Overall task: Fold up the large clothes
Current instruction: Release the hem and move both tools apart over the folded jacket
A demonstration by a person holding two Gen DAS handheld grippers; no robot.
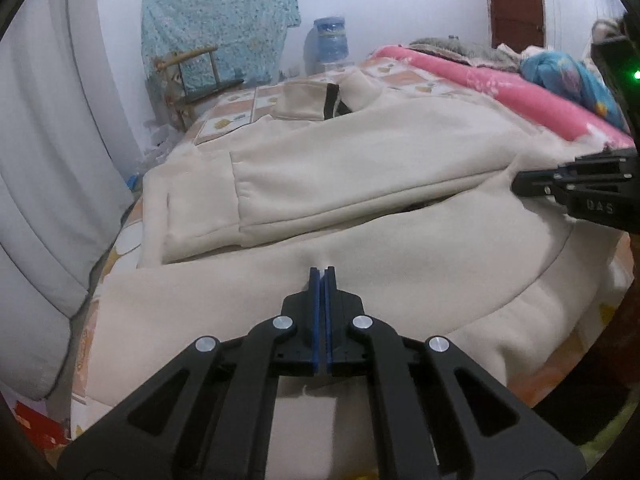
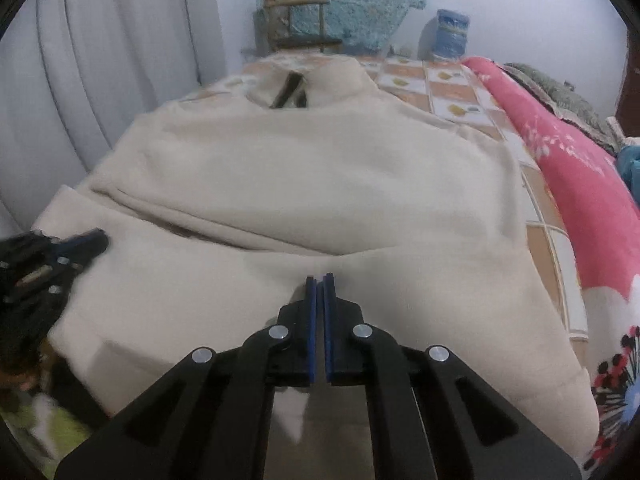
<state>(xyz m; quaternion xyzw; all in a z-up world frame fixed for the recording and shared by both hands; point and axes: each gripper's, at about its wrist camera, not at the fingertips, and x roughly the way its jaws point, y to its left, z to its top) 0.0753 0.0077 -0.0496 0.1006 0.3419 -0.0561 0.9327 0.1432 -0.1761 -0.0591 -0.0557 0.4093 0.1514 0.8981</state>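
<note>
A large cream sweatshirt [image 1: 360, 152] lies spread on the bed, collar at the far end, with one sleeve [image 1: 280, 184] folded across its body. My left gripper [image 1: 322, 271] is shut, its blue pads pinching a small pucker of the fabric near the hem. In the right wrist view the sweatshirt [image 2: 320, 168] fills the middle, and my right gripper [image 2: 319, 279] is likewise shut on a pinch of cloth near the hem. Each gripper shows in the other's view: the right gripper [image 1: 520, 184] at the right edge, the left gripper [image 2: 94, 240] at the left, both resting on the garment.
The bed carries a tile-patterned sheet [image 2: 452, 92]. A pink blanket [image 2: 560, 160] runs along its right side, with a blue bundle [image 1: 568, 72] beyond it. White curtains [image 1: 48, 160] hang on the left. A wooden chair under a teal cloth [image 1: 216, 28] and a water jug [image 1: 328, 40] stand behind the bed.
</note>
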